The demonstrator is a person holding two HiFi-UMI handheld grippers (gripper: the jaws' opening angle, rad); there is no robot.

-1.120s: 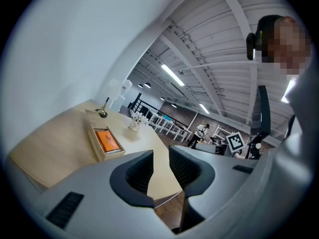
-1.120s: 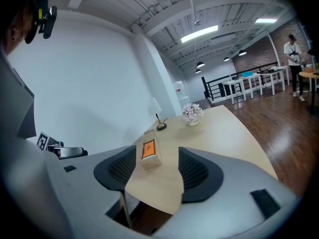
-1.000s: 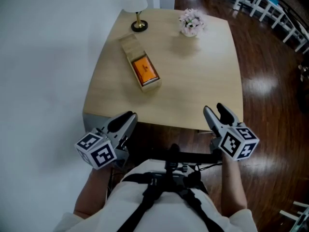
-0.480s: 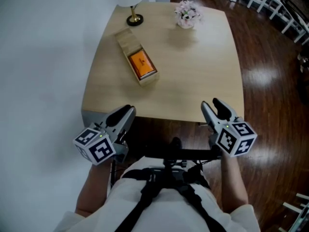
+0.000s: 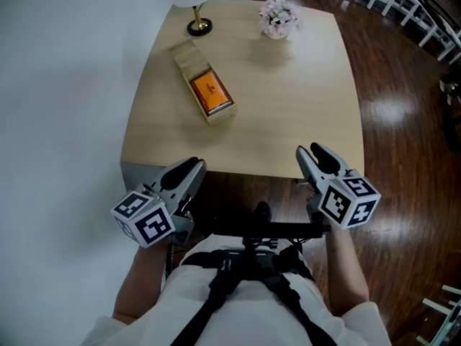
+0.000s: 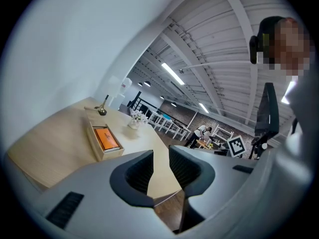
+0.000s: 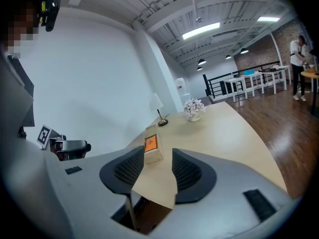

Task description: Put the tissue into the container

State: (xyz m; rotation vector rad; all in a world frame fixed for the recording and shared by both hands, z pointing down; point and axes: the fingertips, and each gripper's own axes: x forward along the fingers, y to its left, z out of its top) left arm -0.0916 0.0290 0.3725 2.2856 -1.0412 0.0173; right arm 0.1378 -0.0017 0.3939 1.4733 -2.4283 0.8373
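A long wooden box (image 5: pixel 204 91) lies on the pale table (image 5: pixel 288 107), far-left of its middle, with an orange tissue pack (image 5: pixel 209 92) in its near half. The box also shows in the left gripper view (image 6: pixel 102 141) and the right gripper view (image 7: pixel 152 148). My left gripper (image 5: pixel 189 170) hangs at the table's near-left edge, jaws a little apart, nothing between them (image 6: pixel 160 156). My right gripper (image 5: pixel 313 153) hovers at the near-right edge; its jaws are closing with a gap still showing and nothing between them (image 7: pixel 158 156).
A lamp base (image 5: pixel 199 27) and a small pot of flowers (image 5: pixel 277 16) stand at the table's far edge. A white wall runs along the left. Dark wooden floor and white railings (image 5: pixel 403 13) lie to the right.
Both grippers have edged slightly toward the table's near edge as the head view shifted. The right gripper's jaws have narrowed. Nothing on the table has moved.
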